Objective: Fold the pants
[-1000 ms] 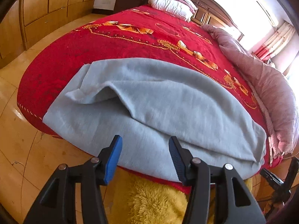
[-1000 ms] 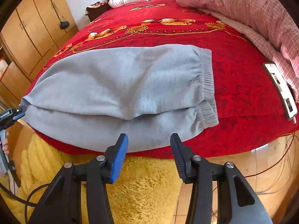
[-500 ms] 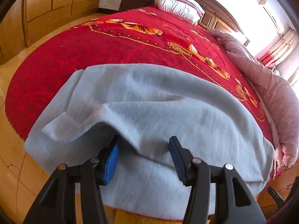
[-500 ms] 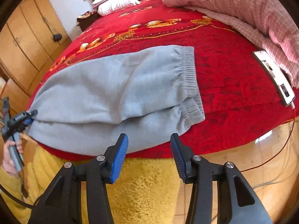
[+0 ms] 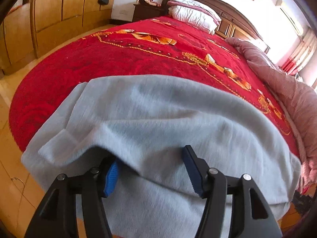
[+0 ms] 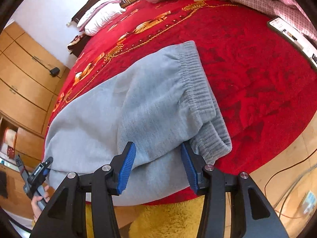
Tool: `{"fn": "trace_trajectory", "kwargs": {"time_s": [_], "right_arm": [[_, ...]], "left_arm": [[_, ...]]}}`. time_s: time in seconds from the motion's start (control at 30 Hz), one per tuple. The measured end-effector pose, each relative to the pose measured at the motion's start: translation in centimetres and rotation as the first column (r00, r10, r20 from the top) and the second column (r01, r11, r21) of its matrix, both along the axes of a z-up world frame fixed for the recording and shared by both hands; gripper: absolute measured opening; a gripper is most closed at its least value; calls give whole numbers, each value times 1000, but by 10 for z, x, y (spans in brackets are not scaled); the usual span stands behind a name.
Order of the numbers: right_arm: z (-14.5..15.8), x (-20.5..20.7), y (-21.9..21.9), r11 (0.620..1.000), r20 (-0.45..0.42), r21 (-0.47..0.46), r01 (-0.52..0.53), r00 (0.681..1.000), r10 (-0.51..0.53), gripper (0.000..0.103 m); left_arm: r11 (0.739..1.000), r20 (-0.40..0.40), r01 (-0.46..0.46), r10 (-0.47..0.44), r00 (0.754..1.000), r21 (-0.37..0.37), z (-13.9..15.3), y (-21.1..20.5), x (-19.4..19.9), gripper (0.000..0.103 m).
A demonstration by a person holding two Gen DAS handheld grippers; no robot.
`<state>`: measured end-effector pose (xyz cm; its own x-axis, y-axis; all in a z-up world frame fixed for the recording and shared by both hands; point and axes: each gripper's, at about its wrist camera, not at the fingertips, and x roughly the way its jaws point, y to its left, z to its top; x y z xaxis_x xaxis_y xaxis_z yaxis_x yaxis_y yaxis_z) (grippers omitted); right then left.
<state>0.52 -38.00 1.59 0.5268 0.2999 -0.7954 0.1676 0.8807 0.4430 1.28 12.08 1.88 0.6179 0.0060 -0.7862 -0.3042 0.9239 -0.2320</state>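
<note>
Grey fleece pants (image 5: 158,119) lie folded lengthwise on the red bedspread (image 5: 138,55), near the bed's front edge. My left gripper (image 5: 150,168) is open at the leg-end of the pants; its left finger sits under the upper fold and its right finger rests on top. In the right wrist view the pants (image 6: 128,119) end in a ribbed waistband (image 6: 198,91). My right gripper (image 6: 158,162) is open, its jaws straddling the edge of the upper layer beside the waistband. The left gripper (image 6: 42,169) shows at the far left there.
A pink quilt (image 5: 287,91) lies along the bed's right side and pillows (image 5: 194,13) at the head. A white remote-like device (image 6: 293,37) lies on the bedspread. A yellow shaggy rug (image 6: 168,218) and cables (image 6: 287,188) are on the wooden floor. Wardrobes (image 5: 49,10) stand left.
Both grippers moved forward from off the bed edge onto the pants; the jaws now straddle the upper layer's edge at each end. Both stayed open.
</note>
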Motion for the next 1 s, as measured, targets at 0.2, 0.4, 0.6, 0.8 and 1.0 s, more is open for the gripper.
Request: {"fn": "trace_trajectory", "kwargs": {"time_s": [0.2, 0.4, 0.6, 0.8, 1.0], "right_arm": [[-1, 9, -7, 999, 25, 14, 35, 999, -36, 49], [2, 8, -11, 998, 51, 40, 54, 997, -56, 40], [13, 5, -18, 998, 81, 46, 40, 996, -44, 16], [33, 3, -18, 1000, 127, 2, 12, 992, -13, 7], [57, -1, -19, 1000, 179, -23, 1, 984, 3, 5]], "left_arm": [[1000, -4, -10, 10, 1000, -25, 1, 1, 8, 65], [1000, -28, -21, 21, 999, 16, 4, 1, 9, 51], [999, -33, -28, 27, 999, -24, 9, 6, 7, 16], [997, 11, -44, 45, 999, -63, 23, 11, -6, 4], [999, 45, -12, 14, 999, -44, 45, 7, -14, 3]]}}
